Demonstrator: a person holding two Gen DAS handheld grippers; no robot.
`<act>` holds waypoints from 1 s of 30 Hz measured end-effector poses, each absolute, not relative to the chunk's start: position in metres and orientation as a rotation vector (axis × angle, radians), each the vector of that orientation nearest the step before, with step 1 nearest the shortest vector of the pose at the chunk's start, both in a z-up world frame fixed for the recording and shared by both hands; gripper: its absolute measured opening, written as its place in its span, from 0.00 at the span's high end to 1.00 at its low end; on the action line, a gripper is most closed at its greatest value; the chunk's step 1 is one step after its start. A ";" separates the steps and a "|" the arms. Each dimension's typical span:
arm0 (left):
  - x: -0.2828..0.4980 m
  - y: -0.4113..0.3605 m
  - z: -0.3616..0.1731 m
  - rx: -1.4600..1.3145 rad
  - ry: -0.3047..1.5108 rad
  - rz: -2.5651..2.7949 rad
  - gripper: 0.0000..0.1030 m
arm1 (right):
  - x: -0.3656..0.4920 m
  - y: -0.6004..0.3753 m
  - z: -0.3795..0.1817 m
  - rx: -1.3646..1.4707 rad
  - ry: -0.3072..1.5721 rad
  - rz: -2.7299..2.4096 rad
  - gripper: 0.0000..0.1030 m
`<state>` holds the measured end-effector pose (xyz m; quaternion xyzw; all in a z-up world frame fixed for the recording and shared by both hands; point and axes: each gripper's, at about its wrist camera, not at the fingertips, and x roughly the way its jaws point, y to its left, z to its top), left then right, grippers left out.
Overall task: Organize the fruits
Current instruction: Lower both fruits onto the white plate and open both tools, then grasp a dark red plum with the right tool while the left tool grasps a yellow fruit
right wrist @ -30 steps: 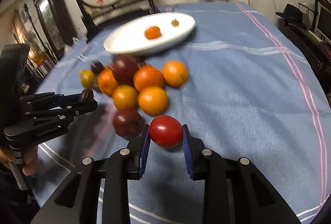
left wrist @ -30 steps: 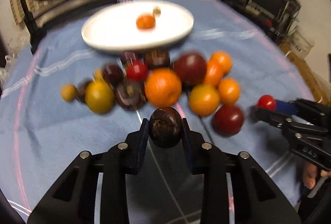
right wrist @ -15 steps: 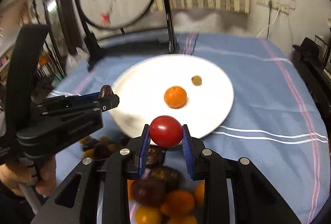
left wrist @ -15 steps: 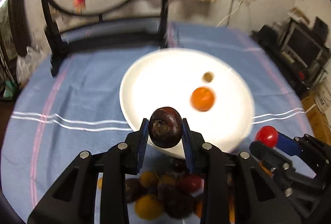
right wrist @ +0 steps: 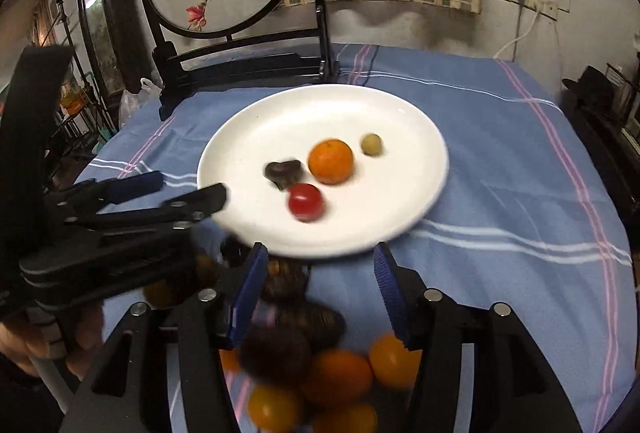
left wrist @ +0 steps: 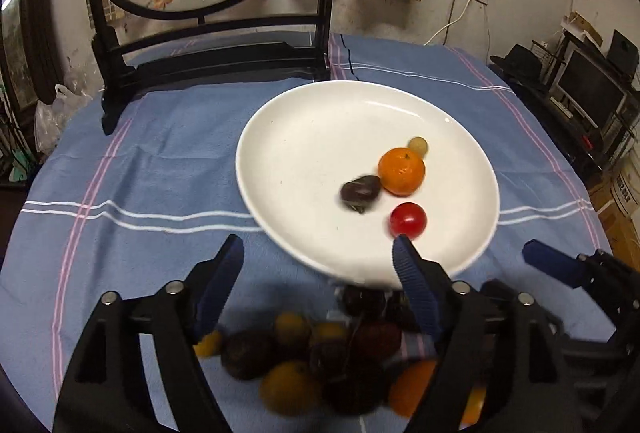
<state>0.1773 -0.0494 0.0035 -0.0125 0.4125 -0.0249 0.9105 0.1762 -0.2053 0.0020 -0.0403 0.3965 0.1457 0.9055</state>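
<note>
Both grippers hang over the near rim of the white plate (left wrist: 280, 137), jaws just sprung apart and empty. The left gripper (left wrist: 318, 263) has let go its dark fruit (left wrist: 360, 191) and the right gripper (right wrist: 318, 273) its red tomato (right wrist: 306, 202) beside the orange (right wrist: 331, 161), which looks like sorting. The pile (right wrist: 340, 373) waits on the cloth nearer them.

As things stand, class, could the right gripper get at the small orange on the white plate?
Probably yes. The right gripper is open and empty at the near rim of the white plate. The orange lies further in, but the red tomato sits on the way, so approach from above.
</note>
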 end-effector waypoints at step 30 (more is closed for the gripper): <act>0.075 -0.007 -0.034 0.012 0.916 -0.057 0.12 | 0.058 -0.212 -0.050 -0.082 0.952 0.384 0.63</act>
